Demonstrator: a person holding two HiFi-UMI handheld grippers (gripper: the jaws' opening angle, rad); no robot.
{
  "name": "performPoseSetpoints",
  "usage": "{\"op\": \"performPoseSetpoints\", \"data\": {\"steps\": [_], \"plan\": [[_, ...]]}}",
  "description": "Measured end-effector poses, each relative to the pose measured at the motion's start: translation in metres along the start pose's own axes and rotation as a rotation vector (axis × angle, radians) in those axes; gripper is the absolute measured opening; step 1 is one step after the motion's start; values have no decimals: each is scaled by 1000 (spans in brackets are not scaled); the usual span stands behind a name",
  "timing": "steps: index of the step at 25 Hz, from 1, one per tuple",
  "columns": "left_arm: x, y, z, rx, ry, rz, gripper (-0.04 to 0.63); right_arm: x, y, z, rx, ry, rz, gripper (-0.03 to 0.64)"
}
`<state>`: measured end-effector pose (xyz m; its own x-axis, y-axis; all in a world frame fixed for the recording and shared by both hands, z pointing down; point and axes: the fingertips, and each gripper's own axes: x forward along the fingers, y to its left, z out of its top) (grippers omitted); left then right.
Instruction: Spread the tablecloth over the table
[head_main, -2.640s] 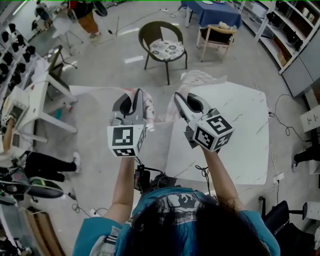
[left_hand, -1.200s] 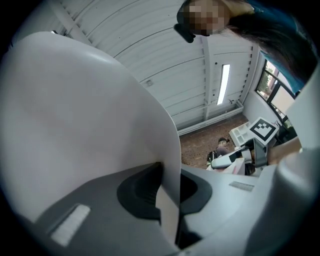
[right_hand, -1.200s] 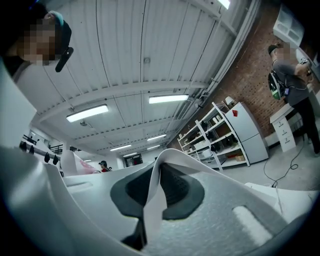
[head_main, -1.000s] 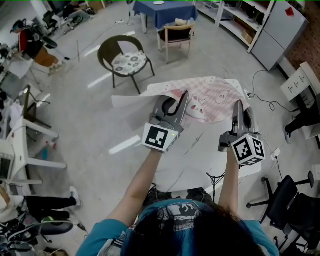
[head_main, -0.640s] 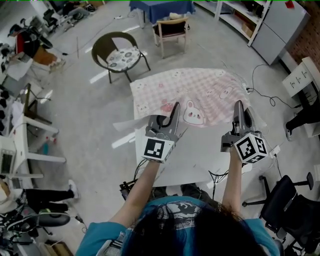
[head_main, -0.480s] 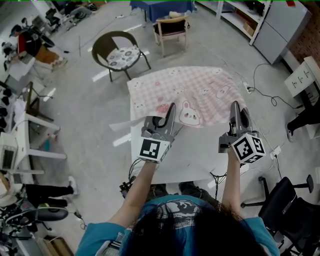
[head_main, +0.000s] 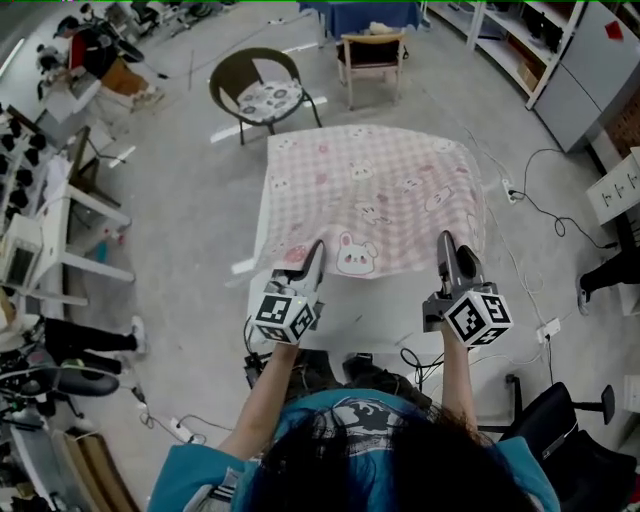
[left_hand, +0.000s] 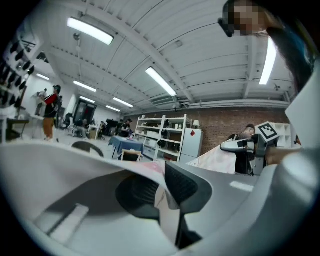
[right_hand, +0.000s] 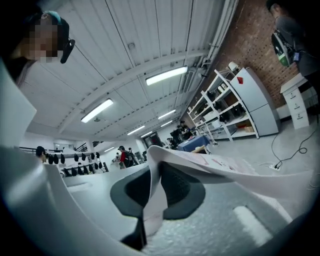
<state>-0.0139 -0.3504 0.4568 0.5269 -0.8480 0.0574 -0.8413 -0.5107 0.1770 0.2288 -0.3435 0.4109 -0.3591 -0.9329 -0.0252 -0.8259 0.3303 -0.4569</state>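
Observation:
A pink checked tablecloth (head_main: 370, 195) with rabbit prints lies flat over most of the white table (head_main: 390, 310), draping over its far and side edges. A bare strip of tabletop shows at the near side. My left gripper (head_main: 316, 248) pinches the cloth's near edge at the left, and its jaws are opening slightly. My right gripper (head_main: 445, 240) pinches the same edge at the right, its jaws also opening slightly. In the left gripper view the cloth (left_hand: 167, 220) runs between the pads of the left gripper (left_hand: 161, 190). In the right gripper view the cloth (right_hand: 210, 162) sits between the right gripper's (right_hand: 152, 192) pads.
A round wicker chair (head_main: 265, 95) and a wooden chair (head_main: 372, 50) stand beyond the table. White desks (head_main: 75, 215) line the left side. Cables (head_main: 520, 190) trail on the floor at the right, near a black office chair (head_main: 560, 420). Shelves (head_main: 560, 50) fill the far right.
The cloth, bunched and airborne a second ago, has settled flat over the table. Both grippers have come down and back toward me, still holding its near edge.

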Motion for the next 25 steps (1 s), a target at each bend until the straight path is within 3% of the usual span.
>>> {"op": "performPoseSetpoints", "data": {"steps": [3,6,12,16,20,25], "plan": [[-18,11,-39,-125,88,77,58,-10,-1,-34,29,95,11,23],[-30,10,-64,-188,147,103,61,-21,-7,-59,56,171,2,21],[-45,18,-94,-401,179,158,61,-52,-39,-98,213,284,-105,14],[-58,23,-113,-476,206,189,60,-74,-49,-132,327,331,-136,15],[-72,28,-133,-565,238,229,60,-87,-49,-155,375,362,-155,14],[-83,22,-149,-585,257,218,61,-103,-50,-167,390,380,-171,14]]}}
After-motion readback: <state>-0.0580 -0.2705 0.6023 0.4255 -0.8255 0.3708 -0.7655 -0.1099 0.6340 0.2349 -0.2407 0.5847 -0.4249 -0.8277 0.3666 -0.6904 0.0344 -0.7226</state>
